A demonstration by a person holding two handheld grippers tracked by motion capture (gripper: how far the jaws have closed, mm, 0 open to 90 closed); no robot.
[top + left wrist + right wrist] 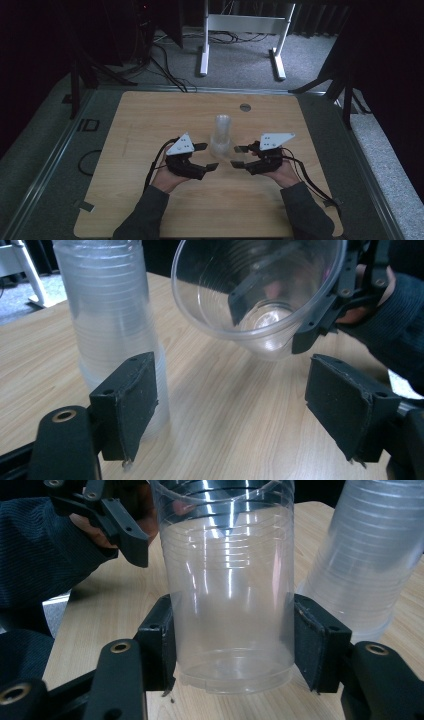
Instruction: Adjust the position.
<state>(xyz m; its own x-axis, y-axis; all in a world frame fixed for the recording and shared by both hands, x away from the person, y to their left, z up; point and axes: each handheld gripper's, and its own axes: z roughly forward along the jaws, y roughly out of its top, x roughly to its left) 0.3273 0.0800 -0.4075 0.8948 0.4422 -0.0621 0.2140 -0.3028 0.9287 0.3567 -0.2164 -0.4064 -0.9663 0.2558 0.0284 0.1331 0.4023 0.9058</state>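
A tall stack of clear plastic cups [221,132] [112,325] [367,560] stands upright at the middle of the wooden table [150,120]. My right gripper [237,156] [232,640] [280,310] is shut on a single clear cup [230,580] [250,290], both pads pressed to its sides near the base. That cup is tilted, its mouth turned toward my left gripper [207,156] [235,405]. The left gripper is open just left of the stack, with nothing between its jaws. One of the left gripper's fingers [125,532] hangs beyond the cup's rim.
A small round grommet [245,107] sits in the tabletop behind the stack. A white desk frame [240,30] and cables [165,70] lie on the floor beyond the far edge. Dark stands [345,85] flank the table.
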